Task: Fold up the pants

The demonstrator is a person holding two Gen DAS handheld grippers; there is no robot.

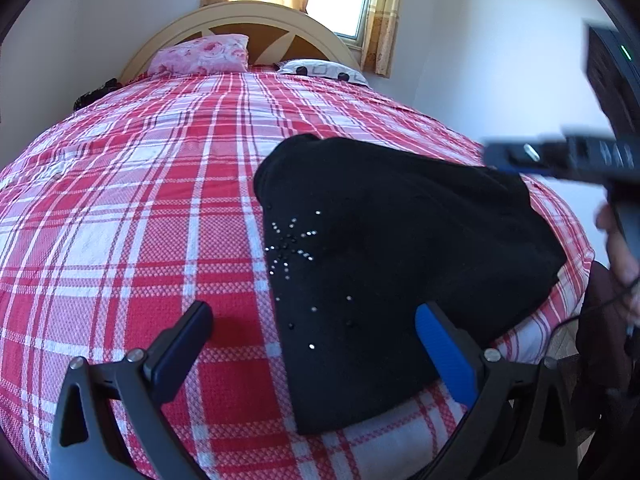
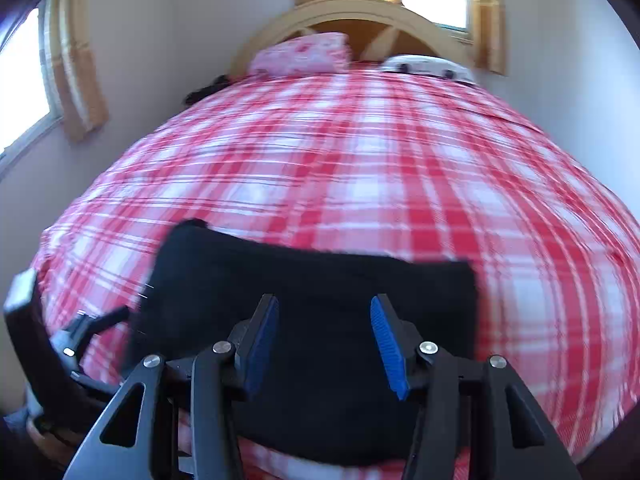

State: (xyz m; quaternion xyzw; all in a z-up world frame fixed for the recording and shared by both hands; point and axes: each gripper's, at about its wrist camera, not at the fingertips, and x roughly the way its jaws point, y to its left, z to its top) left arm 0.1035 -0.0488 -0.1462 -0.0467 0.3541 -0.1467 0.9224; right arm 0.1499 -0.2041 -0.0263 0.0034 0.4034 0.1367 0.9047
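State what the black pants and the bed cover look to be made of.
Black pants: soft matte knit or jersey, probably; no sheen, with small shiny studs.
Bed cover: woven cotton-like cloth, matte; a fine waffle texture shows in the red-and-white plaid.

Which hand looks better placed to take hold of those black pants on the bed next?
Probably the left. The left tongs stand open low over the near edge of the black pants, one pad over the cloth. The right tongs are open too, but hang above the middle of the pants, holding nothing.
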